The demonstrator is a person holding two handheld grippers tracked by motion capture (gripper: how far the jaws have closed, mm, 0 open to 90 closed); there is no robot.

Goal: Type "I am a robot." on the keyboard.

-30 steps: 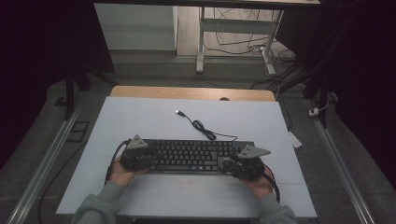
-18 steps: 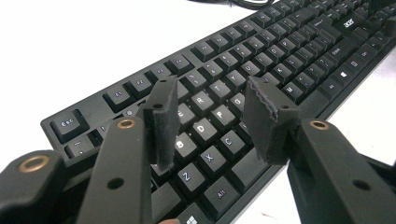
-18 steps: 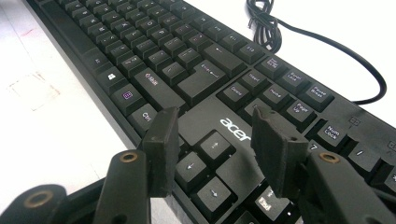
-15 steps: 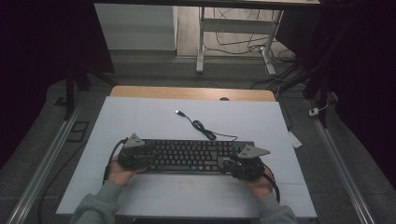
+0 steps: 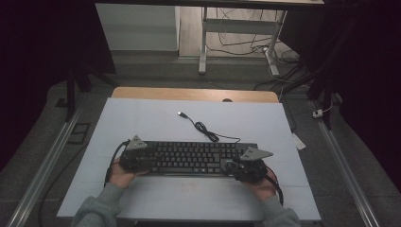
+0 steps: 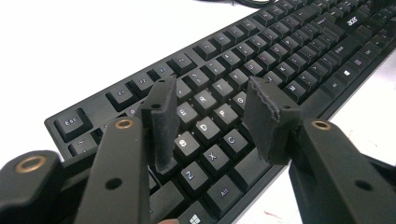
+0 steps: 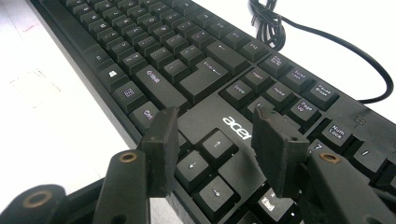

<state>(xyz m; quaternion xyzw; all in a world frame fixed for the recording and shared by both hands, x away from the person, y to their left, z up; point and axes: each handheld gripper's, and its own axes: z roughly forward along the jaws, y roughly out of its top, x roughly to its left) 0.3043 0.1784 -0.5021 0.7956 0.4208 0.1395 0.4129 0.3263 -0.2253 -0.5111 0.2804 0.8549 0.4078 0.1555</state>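
A black keyboard [image 5: 194,158] was laid flat across the near middle of the white table [image 5: 142,118], its long side running left to right, with its cable [image 5: 208,132] trailing away toward the far side and ending in a loose plug. The left claw [image 5: 142,158] was held over the keyboard's left end, and in the left gripper view [image 6: 210,116] it was seen angled down and forward over the letter keys, the jaws standing apart with only keys showing through the gap; the jaws had just been opening, and nothing was clamped between them. The right claw [image 5: 241,168] was held over the keyboard's right end, and in the right gripper view [image 7: 215,140] it was tilted down over the arrow keys and the bare patch bearing the maker's name, the jaws likewise parted and closed on nothing. Whether either claw's tips were touching the keys could not be told. Each claw was gripped from behind by a hand: the left hand [image 5: 120,177] and the right hand [image 5: 265,187] were brought in from the near edge of the table, with grey sleeves [image 5: 94,213] drawn over the forearms, which were angled slightly inward. Beyond the table, a desk frame and loose cables were seen on the floor.
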